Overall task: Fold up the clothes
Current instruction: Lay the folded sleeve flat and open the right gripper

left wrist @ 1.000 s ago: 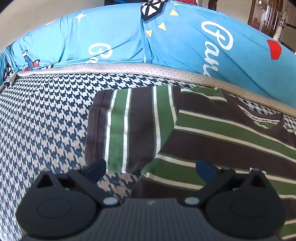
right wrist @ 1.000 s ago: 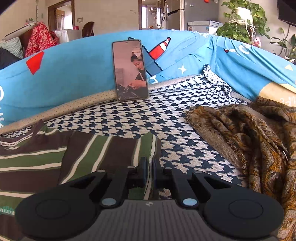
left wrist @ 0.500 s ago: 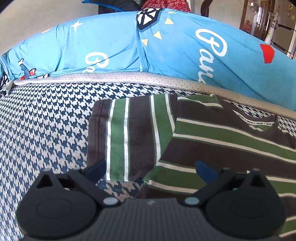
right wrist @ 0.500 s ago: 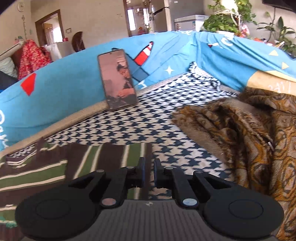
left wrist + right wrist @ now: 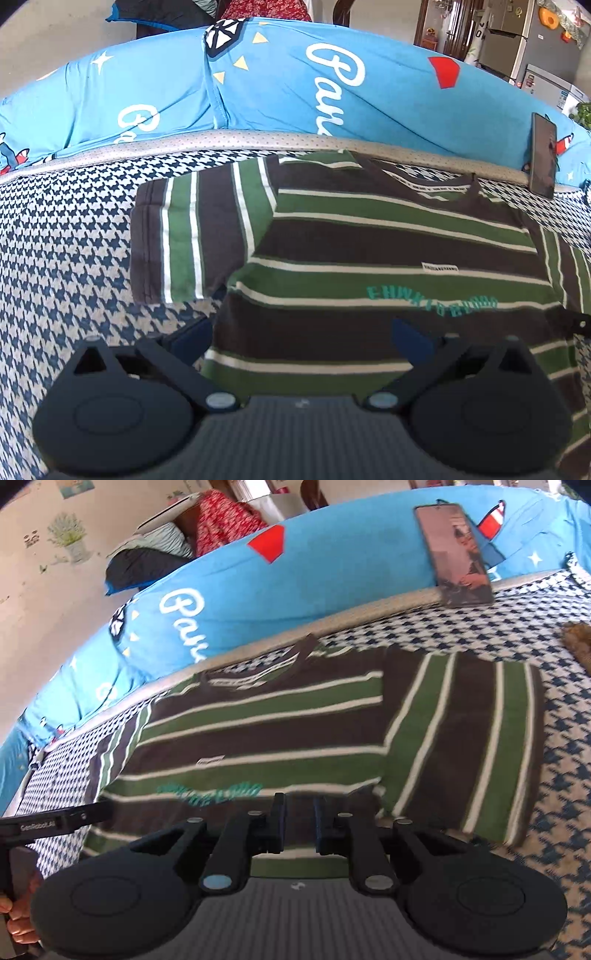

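Observation:
A brown, green and white striped T-shirt lies flat and face up on the houndstooth cover, both short sleeves spread out. My left gripper is open wide above the shirt's lower left side, just below the left sleeve. My right gripper hovers over the shirt's body beside the right sleeve. Its jaws are opening with a narrow gap, and no cloth sits between the pads. Part of the left gripper's body and a person's hand show at the left edge of the right wrist view.
A blue printed cushion runs along the far side. A phone leans against it. A brown patterned scarf lies at the far right. Houndstooth cover stretches to the right of the sleeve.
The right gripper left the right sleeve's edge, swung left over the shirt's body and parted its jaws slightly. The left gripper shifted right from the left sleeve, still open wide.

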